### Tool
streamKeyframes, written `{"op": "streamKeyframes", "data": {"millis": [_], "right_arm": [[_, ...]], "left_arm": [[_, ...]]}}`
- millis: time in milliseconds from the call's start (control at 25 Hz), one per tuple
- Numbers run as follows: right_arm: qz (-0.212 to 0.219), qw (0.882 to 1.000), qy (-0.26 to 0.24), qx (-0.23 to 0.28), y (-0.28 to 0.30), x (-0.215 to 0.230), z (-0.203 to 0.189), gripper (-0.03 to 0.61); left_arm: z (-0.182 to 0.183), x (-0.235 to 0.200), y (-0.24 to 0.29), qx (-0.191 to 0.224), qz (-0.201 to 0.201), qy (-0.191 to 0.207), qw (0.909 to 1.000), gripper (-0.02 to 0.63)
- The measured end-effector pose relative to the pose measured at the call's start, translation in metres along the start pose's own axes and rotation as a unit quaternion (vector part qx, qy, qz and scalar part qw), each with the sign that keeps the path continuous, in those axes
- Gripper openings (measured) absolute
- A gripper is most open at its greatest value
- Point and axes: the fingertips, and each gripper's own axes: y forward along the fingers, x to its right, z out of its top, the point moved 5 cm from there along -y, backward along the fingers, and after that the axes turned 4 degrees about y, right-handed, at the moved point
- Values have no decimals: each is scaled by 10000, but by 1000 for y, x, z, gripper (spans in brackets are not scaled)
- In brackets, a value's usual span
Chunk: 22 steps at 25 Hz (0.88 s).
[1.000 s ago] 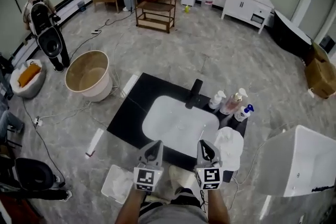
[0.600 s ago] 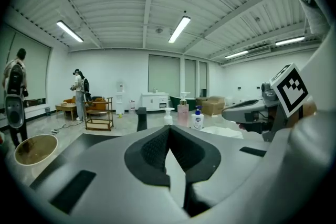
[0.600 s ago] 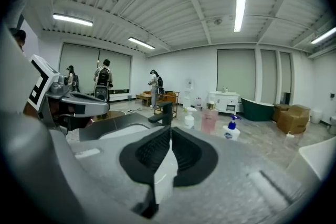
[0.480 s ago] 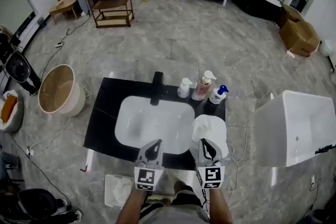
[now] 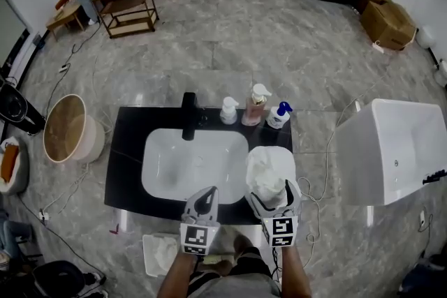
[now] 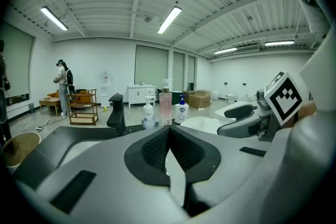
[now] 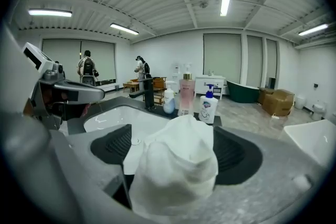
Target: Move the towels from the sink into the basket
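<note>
Right gripper (image 5: 274,193) is up at the towel (image 5: 269,167) now, and its jaws have just been opening. They stand wide, one on each side of the white bundle. The right gripper view shows the towel sitting between them, with both ribbed pads showing clear on either side, so nothing is clamped.

The towel itself is a bunched white heap standing on the black counter (image 5: 129,150), just right of the sink (image 5: 195,164), up against the basin's right rim.

Left gripper (image 5: 204,193) hangs at the near edge of the sink, just beside the right one. Its own view shows the jaws drawn together to a narrow seam, holding nothing.

Behind the sink stands the black faucet (image 5: 188,115). Three pump bottles line up at the sink's back right corner: a white one (image 5: 228,110), a pink one (image 5: 255,105) and a blue-capped one (image 5: 279,115).

The white basket (image 5: 150,242) sits on the floor in front of the sink, off to its left, with something pale inside.
</note>
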Motion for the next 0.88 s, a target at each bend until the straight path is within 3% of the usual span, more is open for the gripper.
{"op": "streamKeyframes", "data": {"millis": [120,280,600,880], "right_arm": [[-89,9997,87,-187,9,6,-15,535],[-174,9982,203,-537,22,20,-40,572],[-125,9941,451,-974,54,36,-72,581],[156,9919,293,-1228,77,33,-85,581]], "left_arm": [[-9,0,7,-96,-18,-51,9999,9],[-21,2,19,-223,-47,-118,9997,9],[-42,5,49,-371,-202,-171,9990,9],[-58,3,65,-505,-255,-216,9982,9]]}}
